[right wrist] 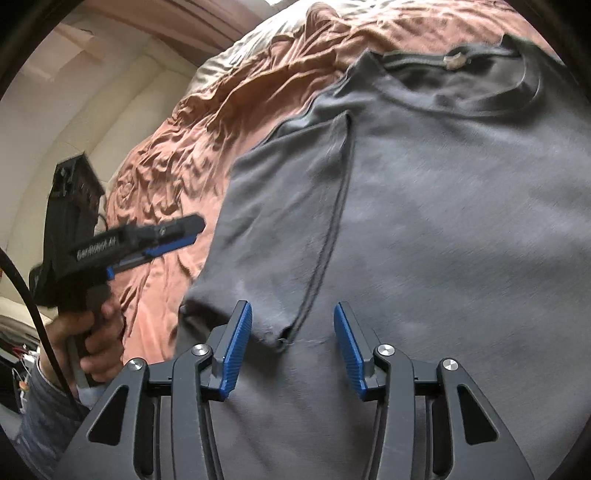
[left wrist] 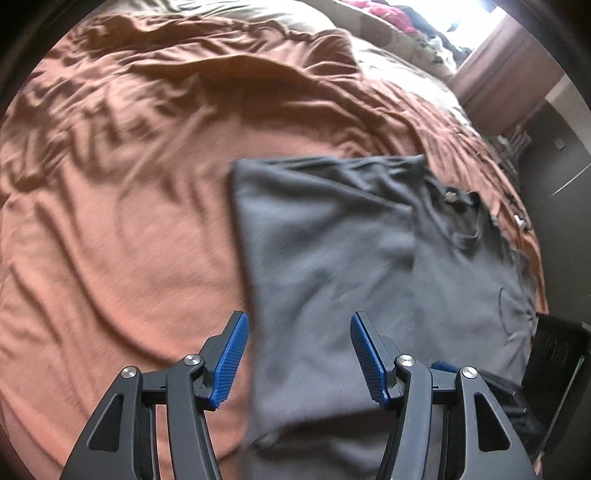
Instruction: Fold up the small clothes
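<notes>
A dark grey T-shirt (left wrist: 354,258) lies on the orange bedspread (left wrist: 129,206), with its left side folded over the body. In the right wrist view the shirt (right wrist: 443,221) fills the frame, its collar (right wrist: 480,96) far away and the sleeve (right wrist: 288,206) laid flat over the chest. My left gripper (left wrist: 299,354) is open and empty, above the shirt's folded left edge. My right gripper (right wrist: 293,345) is open and empty, above the sleeve's armpit seam (right wrist: 284,341). The left gripper also shows in the right wrist view (right wrist: 177,236), held by a hand at the left.
The rumpled orange bedspread (right wrist: 177,147) spreads left of the shirt. A beige pillow (left wrist: 258,14) and a pile of clothes (left wrist: 391,18) lie at the far end. A dark box (left wrist: 554,373) sits at the bed's right edge. A wall (right wrist: 74,110) stands beyond the bed.
</notes>
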Tool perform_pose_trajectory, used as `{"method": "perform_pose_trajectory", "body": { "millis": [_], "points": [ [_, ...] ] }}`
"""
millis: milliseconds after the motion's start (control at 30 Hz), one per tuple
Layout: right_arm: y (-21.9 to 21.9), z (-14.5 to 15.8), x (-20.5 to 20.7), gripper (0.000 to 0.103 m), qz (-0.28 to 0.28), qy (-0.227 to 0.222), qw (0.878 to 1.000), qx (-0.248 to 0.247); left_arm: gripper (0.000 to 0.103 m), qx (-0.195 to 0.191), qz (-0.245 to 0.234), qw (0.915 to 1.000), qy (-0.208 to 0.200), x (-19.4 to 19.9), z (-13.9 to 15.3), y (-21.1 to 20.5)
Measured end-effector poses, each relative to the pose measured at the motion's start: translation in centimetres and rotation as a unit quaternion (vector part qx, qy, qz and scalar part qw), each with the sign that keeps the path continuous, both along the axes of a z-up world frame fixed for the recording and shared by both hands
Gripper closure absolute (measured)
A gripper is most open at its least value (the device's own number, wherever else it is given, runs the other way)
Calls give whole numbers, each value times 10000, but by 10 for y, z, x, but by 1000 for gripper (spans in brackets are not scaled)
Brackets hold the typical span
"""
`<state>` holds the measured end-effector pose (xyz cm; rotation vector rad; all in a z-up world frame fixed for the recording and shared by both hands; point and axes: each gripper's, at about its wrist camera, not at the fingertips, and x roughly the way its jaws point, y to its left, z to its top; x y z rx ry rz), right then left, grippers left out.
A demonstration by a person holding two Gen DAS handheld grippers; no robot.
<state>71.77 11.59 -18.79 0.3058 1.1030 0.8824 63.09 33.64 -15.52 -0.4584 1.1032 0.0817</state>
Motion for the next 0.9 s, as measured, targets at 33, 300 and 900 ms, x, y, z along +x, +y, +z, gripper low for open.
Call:
{"method": "perform_pose_trajectory", "body": {
  "millis": [33,300,900],
  "points": [
    [3,-2,0,60,-4,60,10000,13,43,-9,10,10000,37,-6,-2,2],
    [20,-12,-3,89,-171,271,9993,-175,51,-78,-37,9992,395,-41,-25,1],
    [29,16,-35,96,18,-26,9961,-883,82,39,-1,9985,544,-67,-15,-4]
  ]
}}
